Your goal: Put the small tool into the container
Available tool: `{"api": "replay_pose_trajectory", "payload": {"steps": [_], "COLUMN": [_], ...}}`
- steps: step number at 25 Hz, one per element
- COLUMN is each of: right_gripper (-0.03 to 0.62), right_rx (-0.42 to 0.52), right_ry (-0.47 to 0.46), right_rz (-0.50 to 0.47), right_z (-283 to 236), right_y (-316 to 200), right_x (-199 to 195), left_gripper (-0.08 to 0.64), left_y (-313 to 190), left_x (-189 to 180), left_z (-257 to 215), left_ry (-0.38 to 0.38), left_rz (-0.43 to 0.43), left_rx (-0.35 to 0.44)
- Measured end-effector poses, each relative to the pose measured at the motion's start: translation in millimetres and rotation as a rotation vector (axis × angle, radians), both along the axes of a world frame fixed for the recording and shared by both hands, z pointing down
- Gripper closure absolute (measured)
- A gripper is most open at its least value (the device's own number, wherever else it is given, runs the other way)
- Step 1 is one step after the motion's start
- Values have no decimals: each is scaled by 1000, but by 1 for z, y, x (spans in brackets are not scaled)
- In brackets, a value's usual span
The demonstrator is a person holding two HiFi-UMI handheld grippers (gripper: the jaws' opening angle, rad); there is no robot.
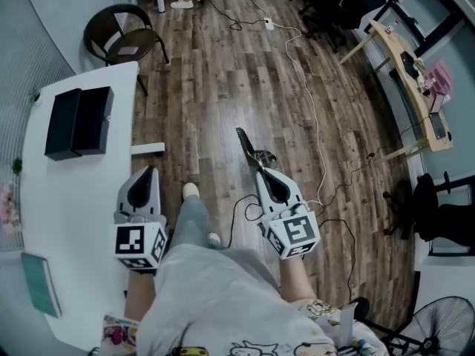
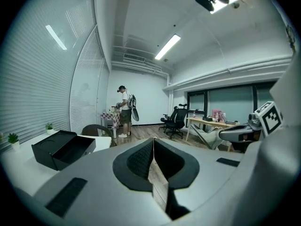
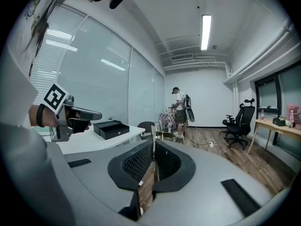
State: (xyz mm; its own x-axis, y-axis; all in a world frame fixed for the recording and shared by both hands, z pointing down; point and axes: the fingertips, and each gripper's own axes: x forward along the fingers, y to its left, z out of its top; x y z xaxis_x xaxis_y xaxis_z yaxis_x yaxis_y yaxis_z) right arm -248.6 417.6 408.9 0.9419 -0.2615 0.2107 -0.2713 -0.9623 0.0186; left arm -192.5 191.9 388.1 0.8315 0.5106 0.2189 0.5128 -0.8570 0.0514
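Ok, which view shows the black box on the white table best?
Head view: the open black rectangular box lies whole, seen from above. Left gripper view shows it side-on; right gripper view, small and far.

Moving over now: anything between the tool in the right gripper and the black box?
Nothing visible does. Only floor and white table lie between the tool and the open box; the left gripper hangs off that line, nearer the person.

Left gripper [image 1: 151,169] level, jaws together, empty; right gripper [image 1: 257,170] forward, jaws closed, seemingly pinching thin tool [image 1: 247,148].
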Motion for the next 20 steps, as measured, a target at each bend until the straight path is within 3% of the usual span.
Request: {"api": "replay_pose_trajectory", "payload": {"steps": [12,20], "right_gripper": [586,586], "right_rx": [-7,-9], "right_ry": [-29,-26], "right_rz": [-85,-177], "right_z": [-3,-11], "right_y": [-29,-75], "right_x": [163,253], "left_gripper": [554,554], "left_y": [-27,-77], "left_x": [151,219], "left_z": [-3,-4], "left_ry": [-13,-19], "left_rz": [-74,-158], "left_rx": [-5,-31]}}
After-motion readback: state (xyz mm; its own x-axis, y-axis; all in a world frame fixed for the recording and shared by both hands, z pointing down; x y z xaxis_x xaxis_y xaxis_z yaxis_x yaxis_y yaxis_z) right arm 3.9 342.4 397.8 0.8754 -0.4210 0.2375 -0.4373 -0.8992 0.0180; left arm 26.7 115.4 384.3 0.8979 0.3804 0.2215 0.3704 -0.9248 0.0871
